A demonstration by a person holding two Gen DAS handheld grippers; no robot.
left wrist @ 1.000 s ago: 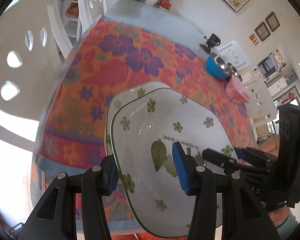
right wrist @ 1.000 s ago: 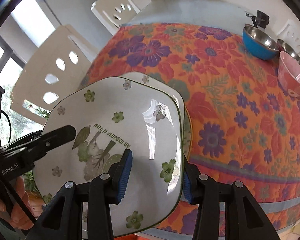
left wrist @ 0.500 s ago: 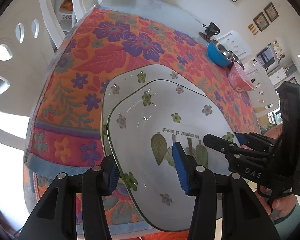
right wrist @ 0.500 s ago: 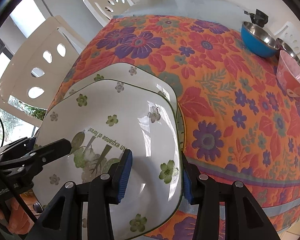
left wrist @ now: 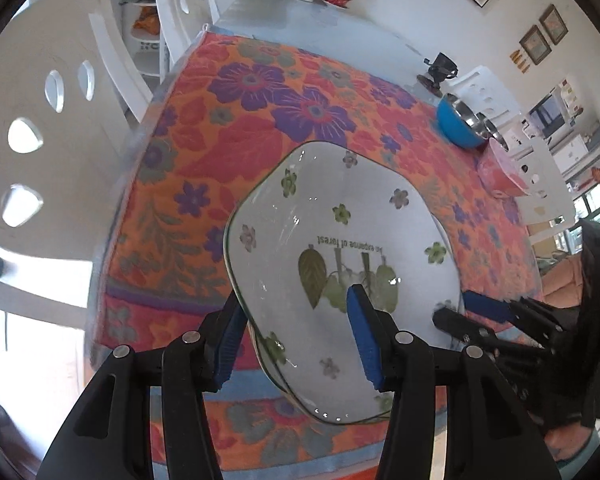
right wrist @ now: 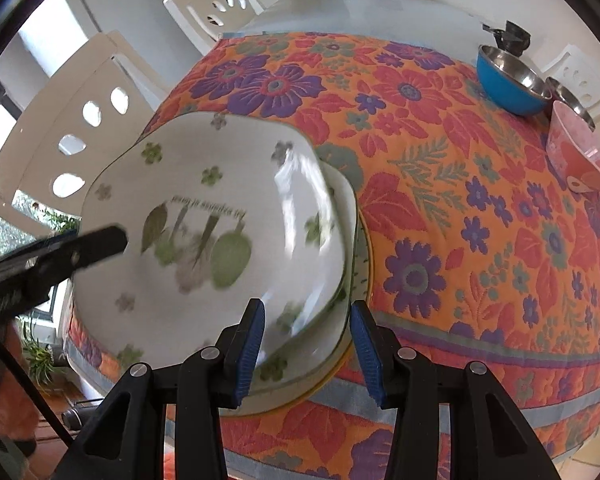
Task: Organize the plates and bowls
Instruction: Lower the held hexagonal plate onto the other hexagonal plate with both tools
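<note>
two grippers of mine straddle one white, square-ish ceramic plate with small green flowers and a leaf print [left wrist: 340, 220]. my left gripper [left wrist: 296, 336] has the plate's rim at 8 o'clock between its blue pads, one pad below the rim's outer edge and one over the inner surface; its jaws have just been opening a little, and i cannot tell whether the pads press on the plate. my right gripper [right wrist: 308, 344] stands part open across the rim at the plate's 5 o'clock side, one pad over the inner surface and the other just outside the edge; the plate is blurred there, so i cannot tell whether it grips. the plate sits over a second white plate [right wrist: 350, 216], whose rim shows at 3 o'clock, and a thin yellow-edged plate [right wrist: 366, 248] peeks out under both. this stack is at the near corner of the orange tablecloth with purple and red flowers [left wrist: 240, 152]. well apart, at 1 o'clock, stand a blue bowl with a steel inside [right wrist: 508, 84] and, just beside it, a pink bowl [right wrist: 576, 156]. a white chair with oval cut-outs [right wrist: 80, 128] stands at 10 o'clock beside the table.
</note>
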